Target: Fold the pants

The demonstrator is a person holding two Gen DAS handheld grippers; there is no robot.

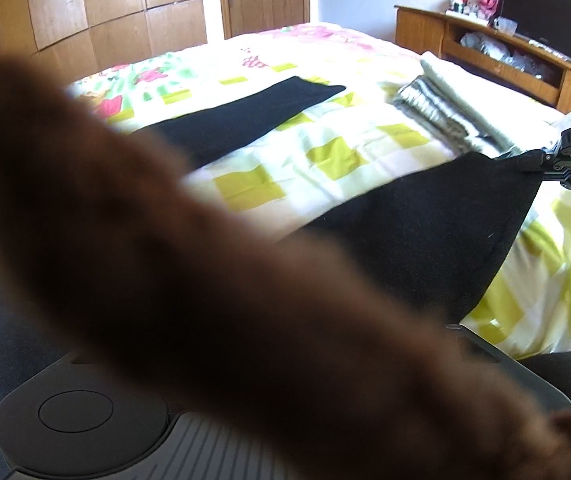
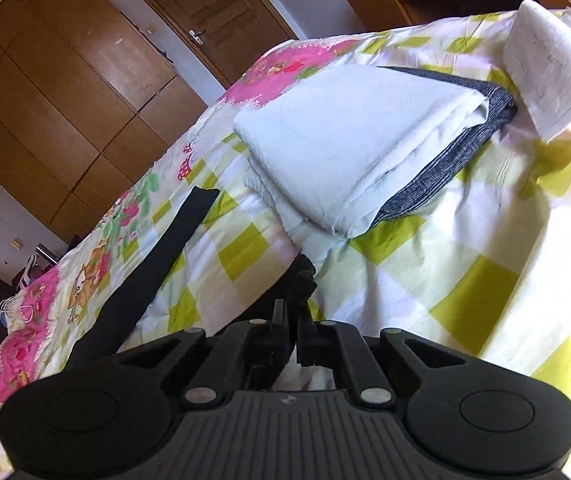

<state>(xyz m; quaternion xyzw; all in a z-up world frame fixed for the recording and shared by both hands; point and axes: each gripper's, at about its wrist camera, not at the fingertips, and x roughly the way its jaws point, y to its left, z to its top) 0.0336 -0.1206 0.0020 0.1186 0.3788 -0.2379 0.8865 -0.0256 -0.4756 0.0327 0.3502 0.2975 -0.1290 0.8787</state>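
The black pants [image 1: 425, 216] lie on the checked bedspread [image 1: 325, 152], one leg stretched toward the far side, the near part lifted at a corner. The left wrist view shows the right gripper [image 1: 533, 164] closed on that corner; a blurred brown shape [image 1: 165, 240] hides the left gripper's fingers, so its state cannot be told. The right wrist view alone shows the right gripper [image 2: 295, 320] with jaws together on black cloth, and the folded pale and grey stack [image 2: 365, 136] just beyond.
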